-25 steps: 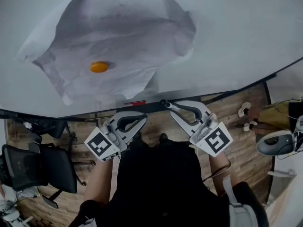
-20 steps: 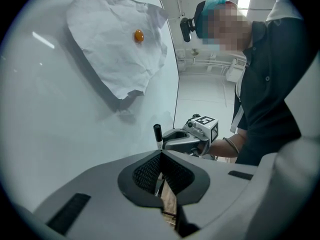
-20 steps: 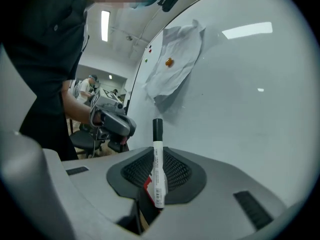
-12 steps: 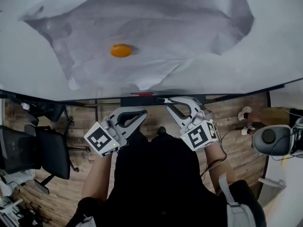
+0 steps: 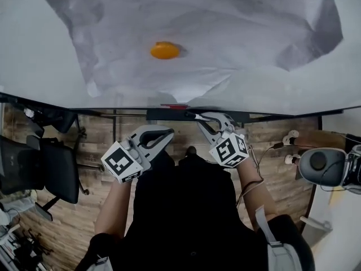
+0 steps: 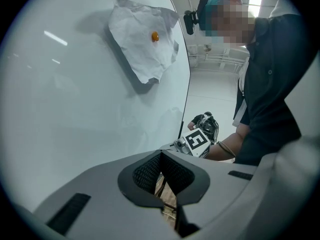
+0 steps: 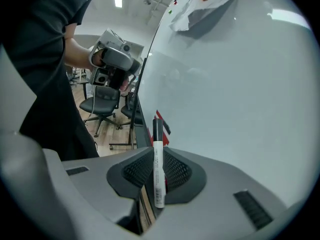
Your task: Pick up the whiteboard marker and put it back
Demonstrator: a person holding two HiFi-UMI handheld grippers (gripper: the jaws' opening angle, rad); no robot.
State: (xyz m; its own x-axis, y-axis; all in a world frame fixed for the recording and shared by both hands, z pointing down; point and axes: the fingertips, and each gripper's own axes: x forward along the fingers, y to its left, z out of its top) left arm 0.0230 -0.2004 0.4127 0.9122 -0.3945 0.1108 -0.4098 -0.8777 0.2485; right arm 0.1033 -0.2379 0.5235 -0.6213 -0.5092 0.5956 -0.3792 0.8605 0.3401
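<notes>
Now right gripper (image 7: 156,153) fingers tight on whiteboard marker (image 7: 158,169), left gripper (image 6: 161,158) fingers together, empty.

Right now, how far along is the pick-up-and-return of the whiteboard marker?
Done: the pick-up; the right hand-held gripper is shut on the white-barrelled, black-capped whiteboard marker. In hand: it holds the marker close to the dark ledge along the whiteboard's lower edge. Left: set it down there and let go. The left hand-held gripper is shut on nothing.
</notes>
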